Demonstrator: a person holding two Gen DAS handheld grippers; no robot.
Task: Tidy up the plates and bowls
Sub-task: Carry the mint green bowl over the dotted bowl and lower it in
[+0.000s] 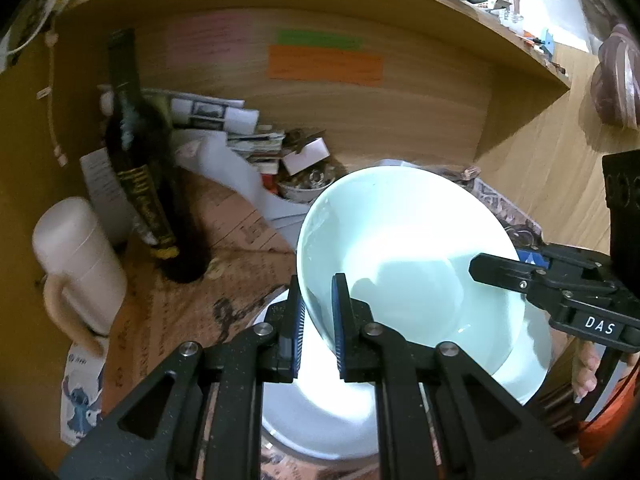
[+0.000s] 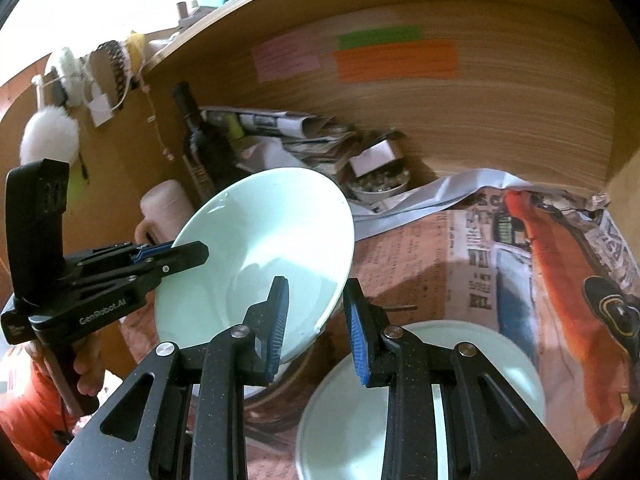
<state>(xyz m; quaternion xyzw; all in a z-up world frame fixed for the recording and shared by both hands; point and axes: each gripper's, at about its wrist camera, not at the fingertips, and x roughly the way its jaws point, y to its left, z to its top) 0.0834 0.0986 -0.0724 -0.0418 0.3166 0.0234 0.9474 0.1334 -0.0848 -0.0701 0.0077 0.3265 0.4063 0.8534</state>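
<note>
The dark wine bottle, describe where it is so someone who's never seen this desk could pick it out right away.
Start at the wooden shelf alcove with orange, green and pink sticky notes on its back wall. Follow the newspaper-covered surface to the alcove's left corner, beside the piled papers. The tall dark glass wine bottle stands there behind a squat cream jug; it is the only tall, narrow-necked, black thing.

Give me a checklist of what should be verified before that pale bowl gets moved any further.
1. Left gripper clamped on the bowl rim: ok.
2. Right gripper on the opposite rim: looks ok, the wall sits between its pads.
3. Bowl level: not ok, tilted.
4. Bowl empty: ok.
5. White dish below bare: ok, as far as it shows.
6. Dark bottle and white mug apart from the bowl: ok.
</note>
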